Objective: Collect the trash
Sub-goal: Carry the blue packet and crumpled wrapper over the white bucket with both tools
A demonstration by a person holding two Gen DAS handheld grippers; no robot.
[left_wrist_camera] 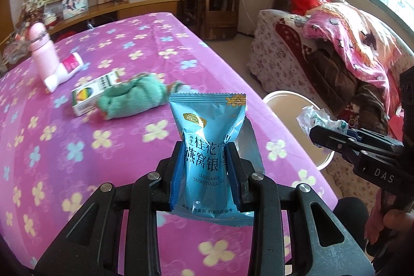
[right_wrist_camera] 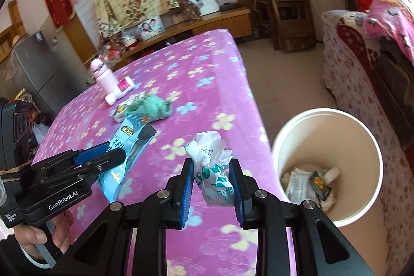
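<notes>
Grippers are both loaded and sitting over the near right part of the table [right_wrist_camera: 212,64], which is wearing a pink cloth with a flower print. Left gripper [left_wrist_camera: 204,167] is pinching a light blue snack wrapper [left_wrist_camera: 207,136] between its blue pads, jaws standing narrow, the packet sticking upright out of them with its torn top edge up and printed characters facing the camera. Right gripper [right_wrist_camera: 212,183] is clamping a crumpled white and green wrapper [right_wrist_camera: 214,167], jaws nearly closed, the wad bulging above the fingertips. In the right wrist view the left gripper [right_wrist_camera: 108,157] is showing at left with the blue wrapper [right_wrist_camera: 129,144] angling up from it, a hand [right_wrist_camera: 38,239] gripping its handle. Standing on the floor just beside the table's right edge is a white bin [right_wrist_camera: 328,120], open at the top, with several scraps of packaging lying in its bottom; neither wrapper is over its opening, both are hanging over the cloth. Farther back on the table, a pink bottle [right_wrist_camera: 103,76] is standing upright, a white tube with a pink label [right_wrist_camera: 121,89] is leaning against it, and a small box [right_wrist_camera: 129,105] is lying touching a green cloth [right_wrist_camera: 155,107]. Right of the bin, a sofa [right_wrist_camera: 362,64] is carrying a pink blanket [right_wrist_camera: 393,17].
</notes>
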